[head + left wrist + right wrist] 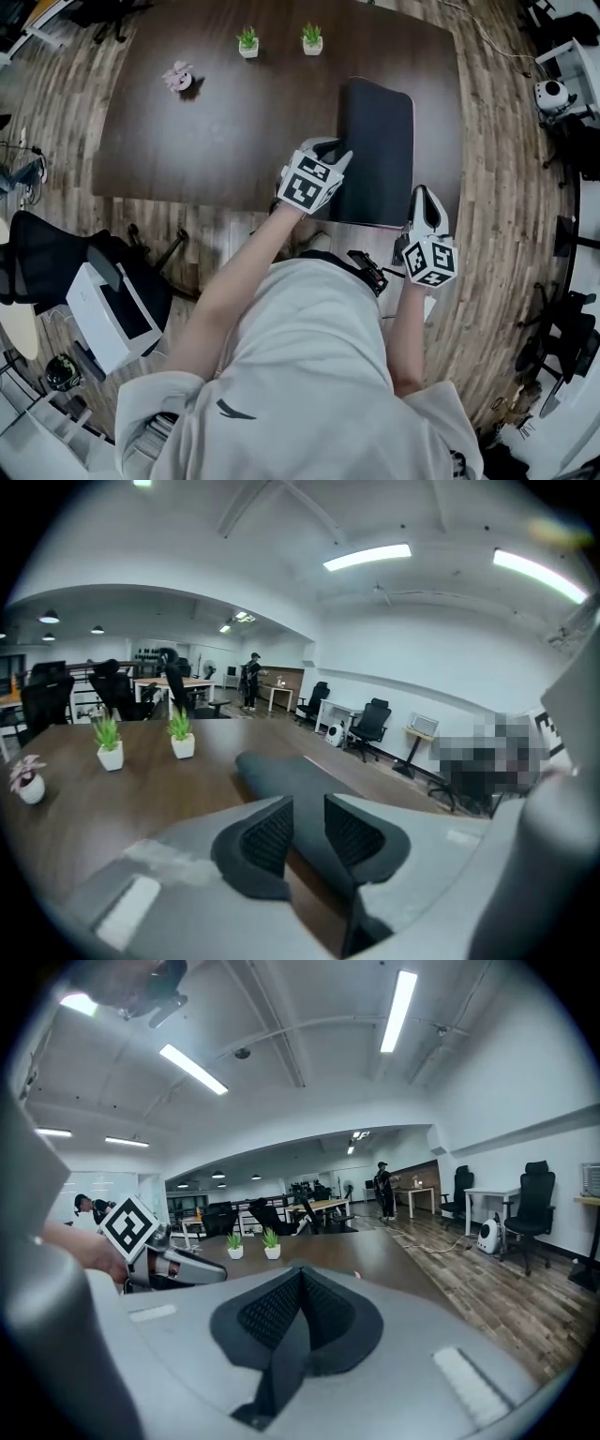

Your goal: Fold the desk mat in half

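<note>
Two grippers hang at the table's (187, 131) near edge, probably between moves. The right gripper (427, 197) is clenched with no clear hold on anything. The left gripper (330, 155) is released, its jaws apart and framing the desk mat (375, 141). The mat lies flat right of centre, dark and narrow, seemingly already doubled.

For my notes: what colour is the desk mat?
The mat is black or very dark grey; the head view shows it best.
</note>
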Tool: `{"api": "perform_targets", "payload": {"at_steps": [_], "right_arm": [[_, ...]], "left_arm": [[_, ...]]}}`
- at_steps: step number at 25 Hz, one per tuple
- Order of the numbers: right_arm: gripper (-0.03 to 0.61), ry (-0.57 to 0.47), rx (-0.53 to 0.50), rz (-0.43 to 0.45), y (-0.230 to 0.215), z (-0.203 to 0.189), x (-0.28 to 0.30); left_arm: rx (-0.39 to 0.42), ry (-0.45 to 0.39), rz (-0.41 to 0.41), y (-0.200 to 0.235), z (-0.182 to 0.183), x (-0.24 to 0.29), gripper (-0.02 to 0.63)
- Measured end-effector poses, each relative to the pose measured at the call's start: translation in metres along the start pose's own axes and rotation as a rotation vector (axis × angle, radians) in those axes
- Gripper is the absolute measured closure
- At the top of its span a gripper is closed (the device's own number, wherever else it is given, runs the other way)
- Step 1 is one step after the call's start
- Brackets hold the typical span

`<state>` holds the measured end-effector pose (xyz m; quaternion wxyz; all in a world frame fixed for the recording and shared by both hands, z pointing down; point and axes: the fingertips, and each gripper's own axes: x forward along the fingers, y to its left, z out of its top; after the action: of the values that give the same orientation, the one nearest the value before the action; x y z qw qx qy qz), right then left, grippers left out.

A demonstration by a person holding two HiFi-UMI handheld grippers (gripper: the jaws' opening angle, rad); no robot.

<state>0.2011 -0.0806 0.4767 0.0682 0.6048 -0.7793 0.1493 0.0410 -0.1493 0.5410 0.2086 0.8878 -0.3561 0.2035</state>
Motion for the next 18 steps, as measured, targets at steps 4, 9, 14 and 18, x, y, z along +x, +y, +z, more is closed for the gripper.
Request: {"api": "perform_targets", "payload": {"at_steps": [4,9,14,18], "right_arm": [[0.576,-0.003,-0.018,0.063,0.022,0.006,0.018],[0.577,-0.004,-0.032,0.1,0.036,0.009,0.026],[0.576,-0.033,-0.032,0.136,0.043,0.013,0.029],[0.575,-0.089,-0.05,0.188,0.054,0.02,0.024]], "left_arm": [[-0.054,0.011,0.083,0.037,-0.018,-0.025,0.497],[-0.102,-0.029,0.147,0.061,-0.025,-0.058,0.497],[-0.093,-0.203,0.216,0.08,-0.014,-0.105,0.497],[-0.045,-0.37,0.288,0.09,-0.006,-0.158,0.497]]}}
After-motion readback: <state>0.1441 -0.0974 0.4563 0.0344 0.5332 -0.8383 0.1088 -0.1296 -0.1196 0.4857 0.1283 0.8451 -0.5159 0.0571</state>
